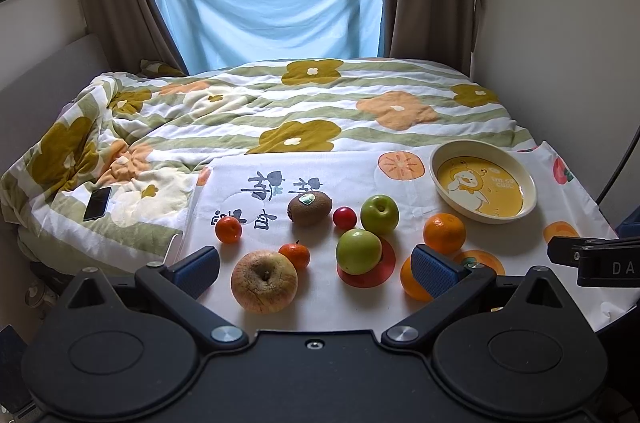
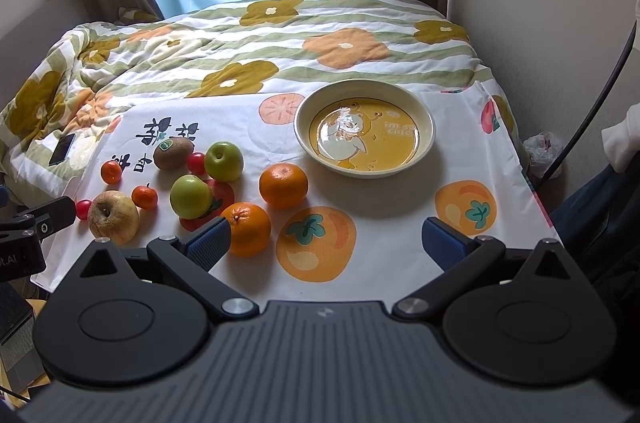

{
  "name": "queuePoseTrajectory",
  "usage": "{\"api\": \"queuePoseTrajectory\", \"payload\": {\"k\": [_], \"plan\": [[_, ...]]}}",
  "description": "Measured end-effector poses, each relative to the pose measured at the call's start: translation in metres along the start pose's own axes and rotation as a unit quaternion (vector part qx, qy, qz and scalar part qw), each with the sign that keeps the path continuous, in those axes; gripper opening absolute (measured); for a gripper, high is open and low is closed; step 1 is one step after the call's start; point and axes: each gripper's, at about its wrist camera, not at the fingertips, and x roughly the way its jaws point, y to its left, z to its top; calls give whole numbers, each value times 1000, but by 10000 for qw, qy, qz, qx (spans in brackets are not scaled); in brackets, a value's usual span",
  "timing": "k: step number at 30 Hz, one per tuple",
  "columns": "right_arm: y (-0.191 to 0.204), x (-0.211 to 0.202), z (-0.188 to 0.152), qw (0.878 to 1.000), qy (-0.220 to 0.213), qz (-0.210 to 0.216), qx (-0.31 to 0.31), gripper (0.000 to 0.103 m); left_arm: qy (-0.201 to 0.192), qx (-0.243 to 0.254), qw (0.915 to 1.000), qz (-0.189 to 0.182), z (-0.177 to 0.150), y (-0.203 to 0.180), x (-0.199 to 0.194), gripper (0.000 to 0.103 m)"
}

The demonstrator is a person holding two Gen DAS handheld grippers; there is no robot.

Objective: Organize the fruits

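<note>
The kiwi (image 2: 173, 153), brown and fuzzy with a green sticker on top, is lying on its side on the white printed cloth (image 2: 380, 255), its long axis running left to right. Beside it two green apples (image 2: 224, 161) are sitting stem-up, and the wrinkled yellow-red apple (image 2: 113, 217) is tilting its stem hollow toward the camera. Two oranges (image 2: 283, 185) are resting nearer the yellow duck dish (image 2: 424, 139). Both the left tongs (image 1: 316, 265) and the right tongs (image 2: 326, 243) are hovering spread wide, holding nothing.
</note>
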Motion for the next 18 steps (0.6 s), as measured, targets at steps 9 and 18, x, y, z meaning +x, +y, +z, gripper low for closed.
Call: {"api": "queuePoseTrajectory", "payload": {"k": [9,18], "plan": [[0,0,0,10000,7,-1,11,103,0,14,10000,7,0,0,0,103],[5,6,1,10000,38,25,15,103,-56,49,9998,-162,0,8,0,103]]}}
